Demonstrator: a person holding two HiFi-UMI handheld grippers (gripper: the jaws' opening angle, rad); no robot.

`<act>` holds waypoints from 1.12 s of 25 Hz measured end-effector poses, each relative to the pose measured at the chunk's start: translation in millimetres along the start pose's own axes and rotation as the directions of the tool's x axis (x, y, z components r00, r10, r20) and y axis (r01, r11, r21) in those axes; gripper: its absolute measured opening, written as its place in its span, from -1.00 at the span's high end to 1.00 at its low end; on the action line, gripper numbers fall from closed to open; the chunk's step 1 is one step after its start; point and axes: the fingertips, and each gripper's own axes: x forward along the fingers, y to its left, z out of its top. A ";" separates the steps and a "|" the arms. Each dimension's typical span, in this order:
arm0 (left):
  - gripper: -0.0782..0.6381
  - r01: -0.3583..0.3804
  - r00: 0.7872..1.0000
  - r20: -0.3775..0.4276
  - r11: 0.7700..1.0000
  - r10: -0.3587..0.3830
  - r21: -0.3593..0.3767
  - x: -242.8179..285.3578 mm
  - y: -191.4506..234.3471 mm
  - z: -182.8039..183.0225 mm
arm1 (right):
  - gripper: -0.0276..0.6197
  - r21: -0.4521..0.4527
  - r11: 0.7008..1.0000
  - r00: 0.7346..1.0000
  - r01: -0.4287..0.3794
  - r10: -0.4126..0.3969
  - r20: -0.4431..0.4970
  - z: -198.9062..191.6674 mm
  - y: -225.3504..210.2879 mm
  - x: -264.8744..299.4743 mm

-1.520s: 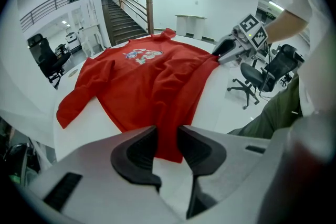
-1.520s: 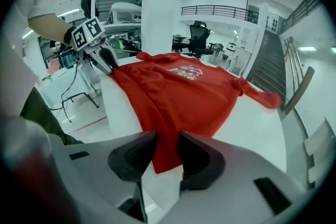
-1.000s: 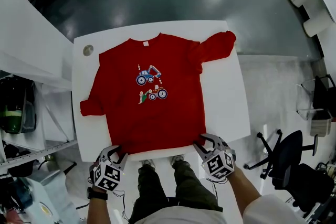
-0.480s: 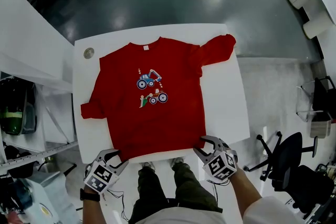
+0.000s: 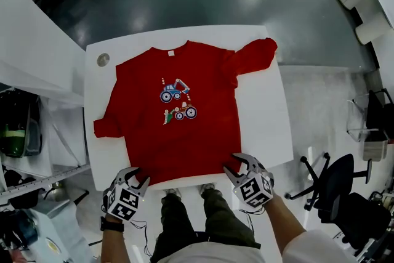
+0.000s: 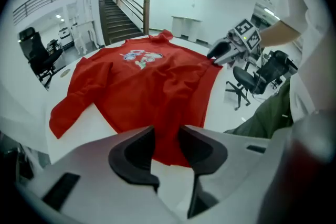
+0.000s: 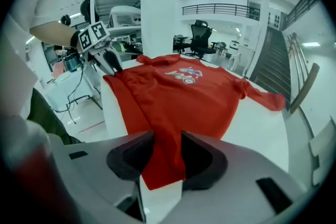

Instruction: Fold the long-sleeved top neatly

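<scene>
A red long-sleeved top (image 5: pixel 175 114) lies face up and spread flat on a white desk (image 5: pixel 261 114), covering most of it. Seen from the head view, its collar points to 12 o'clock, with a small white label (image 5: pixel 170 52) inside the neck, and its hem runs along the desk's edge at 6 o'clock. On the chest is a small print (image 5: pixel 177 101) of two blue, white and red vehicles, one above the other. One sleeve (image 5: pixel 255 52) stretches out toward 2 o'clock and ends in a bunched cuff at the desk's corner. The other sleeve (image 5: pixel 104 123) lies doubled close to the body, its end pointing to 8 o'clock. Shallow creases run up from the hem.

The left claw (image 5: pixel 139 177) sits at the hem's 7 o'clock corner. Its jaws have just been closing, yet a gap remains, with red cloth showing in it and no pinch on it. The right claw (image 5: pixel 236 164) is at the 5 o'clock corner. Its jaws have just been opening and stand apart astride the hem corner, which droops slightly over the desk's edge.

A small round disc (image 5: pixel 103 59) lies on the desk at 10 o'clock, beside the shoulder.
</scene>
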 end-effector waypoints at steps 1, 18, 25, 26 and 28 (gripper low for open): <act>0.36 -0.002 1.000 -0.016 1.000 0.003 0.026 3.0 -2.0 -1.9 | 0.39 -0.016 1.000 1.000 -0.003 0.003 -0.013 -2.8 2.6 4.0; 0.37 0.058 0.996 -0.068 0.993 -0.051 0.106 3.5 2.8 -17.8 | 0.37 -0.078 0.996 0.998 -0.053 0.049 -0.043 -15.7 3.8 5.3; 0.36 0.074 0.995 -0.065 0.995 -0.070 0.068 3.6 3.0 -12.5 | 0.29 -0.057 0.996 0.995 -0.070 0.066 -0.069 -9.1 1.2 8.0; 0.36 0.074 0.996 -0.062 0.995 -0.070 0.065 2.3 3.1 -11.1 | 0.27 -0.051 0.996 0.996 -0.068 0.065 -0.065 -5.3 0.6 7.4; 0.35 0.073 0.996 -0.056 0.995 -0.069 0.064 -1.7 4.3 -7.7 | 0.27 -0.043 0.997 0.997 -0.062 0.060 -0.053 2.2 -1.4 4.6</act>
